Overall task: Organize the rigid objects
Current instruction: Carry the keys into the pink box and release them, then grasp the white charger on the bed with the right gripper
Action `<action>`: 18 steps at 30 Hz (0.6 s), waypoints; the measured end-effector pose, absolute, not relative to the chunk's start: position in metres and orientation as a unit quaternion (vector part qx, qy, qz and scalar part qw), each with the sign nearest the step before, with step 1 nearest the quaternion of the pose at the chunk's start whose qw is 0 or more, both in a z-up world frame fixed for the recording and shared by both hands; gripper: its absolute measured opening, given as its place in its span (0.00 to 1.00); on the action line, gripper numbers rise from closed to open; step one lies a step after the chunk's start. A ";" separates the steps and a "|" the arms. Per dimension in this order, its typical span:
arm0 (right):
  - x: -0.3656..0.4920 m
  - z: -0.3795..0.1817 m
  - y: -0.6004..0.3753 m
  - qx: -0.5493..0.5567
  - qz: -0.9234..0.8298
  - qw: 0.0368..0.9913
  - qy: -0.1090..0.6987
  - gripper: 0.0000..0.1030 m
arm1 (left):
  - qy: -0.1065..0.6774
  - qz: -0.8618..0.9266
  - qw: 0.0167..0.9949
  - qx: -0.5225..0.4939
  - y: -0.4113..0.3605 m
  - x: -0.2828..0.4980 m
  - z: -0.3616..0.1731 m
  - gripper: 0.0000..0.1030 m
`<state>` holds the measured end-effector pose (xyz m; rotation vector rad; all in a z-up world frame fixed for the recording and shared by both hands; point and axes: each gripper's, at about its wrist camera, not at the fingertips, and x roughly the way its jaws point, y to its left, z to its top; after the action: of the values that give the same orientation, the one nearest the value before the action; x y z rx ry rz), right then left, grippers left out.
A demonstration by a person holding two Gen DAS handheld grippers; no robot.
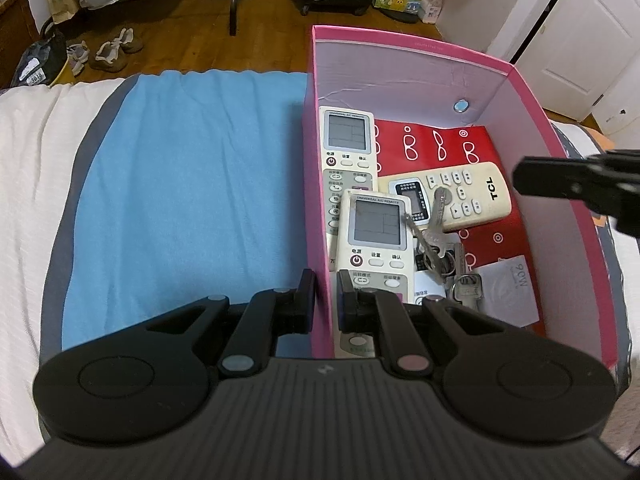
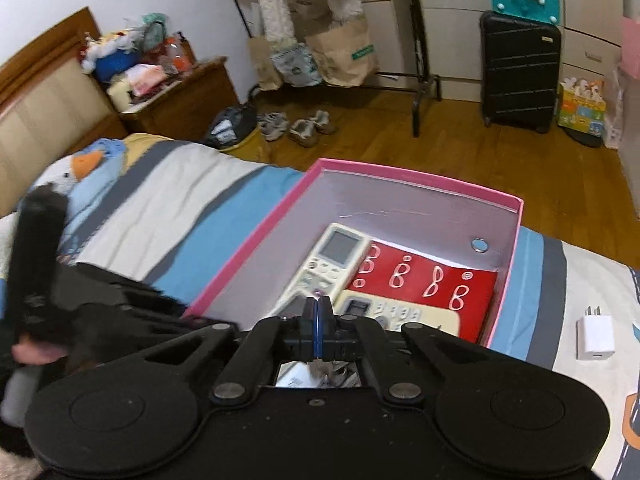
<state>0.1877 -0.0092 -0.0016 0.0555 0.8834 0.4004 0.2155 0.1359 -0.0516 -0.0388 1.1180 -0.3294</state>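
Observation:
A pink box (image 1: 320,184) stands on the bed and holds two white universal A/C remotes (image 1: 348,140) (image 1: 376,236), a cream TCL remote (image 1: 468,196), a bunch of keys (image 1: 440,248) and a red paper bag (image 1: 448,144). My left gripper (image 1: 324,300) straddles the box's left wall with its jaws close against it. My right gripper (image 2: 317,324) is shut with nothing seen between its fingers, above the box (image 2: 516,216) near the remotes (image 2: 332,256). It shows from the side at the right of the left wrist view (image 1: 528,178).
A blue towel (image 1: 192,184) lies left of the box on the striped bedspread. A white charger plug (image 2: 594,338) lies on the bed right of the box. A plush penguin (image 2: 86,168) lies at the head of the bed. Shoes, bags and a black suitcase (image 2: 518,70) are on the wood floor.

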 end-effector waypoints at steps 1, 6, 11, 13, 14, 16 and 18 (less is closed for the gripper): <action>0.187 -0.003 -0.010 0.023 0.186 0.886 0.423 0.01 | 0.528 -0.156 0.835 -0.019 0.136 0.216 -0.052 0.09; 0.179 0.020 -0.039 0.032 0.163 0.898 0.407 0.05 | 0.528 -0.159 0.834 -0.024 0.138 0.216 -0.052 0.09; 0.168 0.064 -0.087 0.048 0.138 0.912 0.382 0.12 | 0.529 -0.157 0.834 -0.020 0.138 0.216 -0.052 0.09; 0.167 0.070 -0.106 0.040 0.118 0.911 0.392 0.29 | 0.531 -0.155 0.833 -0.016 0.136 0.217 -0.052 0.09; 0.168 0.070 -0.116 0.038 0.105 0.910 0.400 0.38 | 0.531 -0.156 0.833 -0.013 0.134 0.217 -0.052 0.09; 0.173 0.063 -0.134 0.047 0.086 0.905 0.414 0.38 | 0.530 -0.156 0.834 -0.004 0.132 0.216 -0.051 0.09; 0.180 0.047 -0.153 0.066 0.063 0.899 0.427 0.39 | 0.529 -0.156 0.834 0.001 0.130 0.215 -0.051 0.10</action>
<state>0.1798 -0.1530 0.0469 0.1359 0.8846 0.1306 0.2147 0.1302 -0.0510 0.0030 1.1211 -0.3299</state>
